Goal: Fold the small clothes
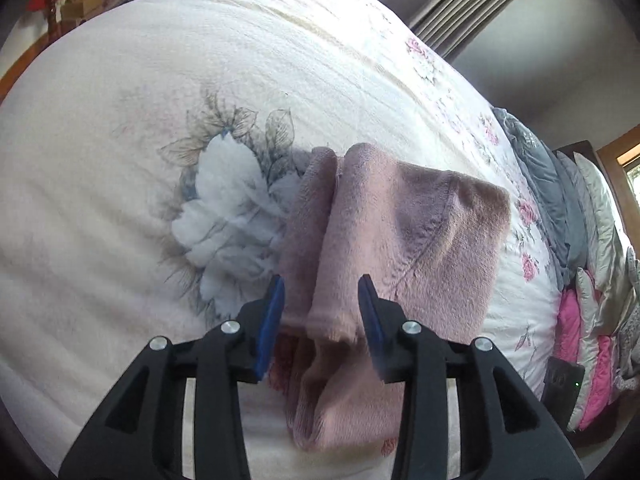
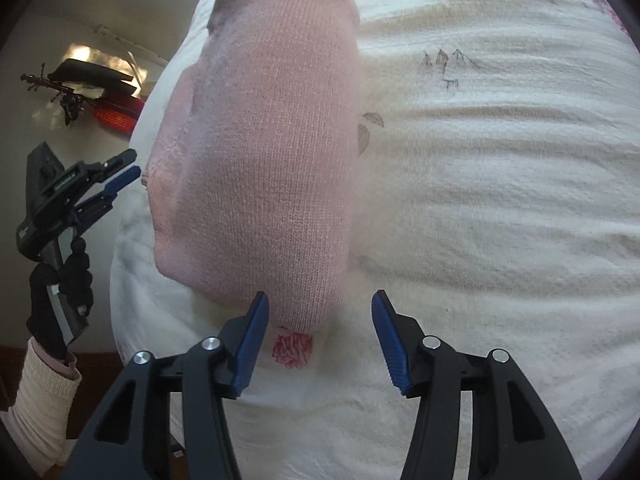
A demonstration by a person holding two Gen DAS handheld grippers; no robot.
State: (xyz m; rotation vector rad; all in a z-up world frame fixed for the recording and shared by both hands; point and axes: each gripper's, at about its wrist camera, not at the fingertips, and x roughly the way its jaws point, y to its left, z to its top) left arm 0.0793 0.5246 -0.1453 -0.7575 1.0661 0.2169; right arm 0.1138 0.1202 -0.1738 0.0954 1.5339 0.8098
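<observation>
A pink fuzzy garment point(image 1: 400, 240) lies folded on the floral white bedspread point(image 1: 120, 200). In the left wrist view its near end runs between and beneath the blue fingertips of my left gripper point(image 1: 322, 284), which stands open and does not pinch it. In the right wrist view the same pink garment point(image 2: 264, 152) stretches away from me near the bed's left edge. Its near tip sits just inside the fingers of my right gripper point(image 2: 320, 298), which is open and holds nothing. The left gripper point(image 2: 120, 174) shows there too, in a black-gloved hand point(image 2: 60, 280) beside the garment's left side.
Grey and pink bedding with pillows point(image 1: 580, 280) is piled along the bed's right side, with a black device point(image 1: 564, 380) beside it. A curtain point(image 1: 472, 4) hangs behind. The bed edge point(image 2: 120, 280) drops to the floor, where a red and black object point(image 2: 100, 96) lies.
</observation>
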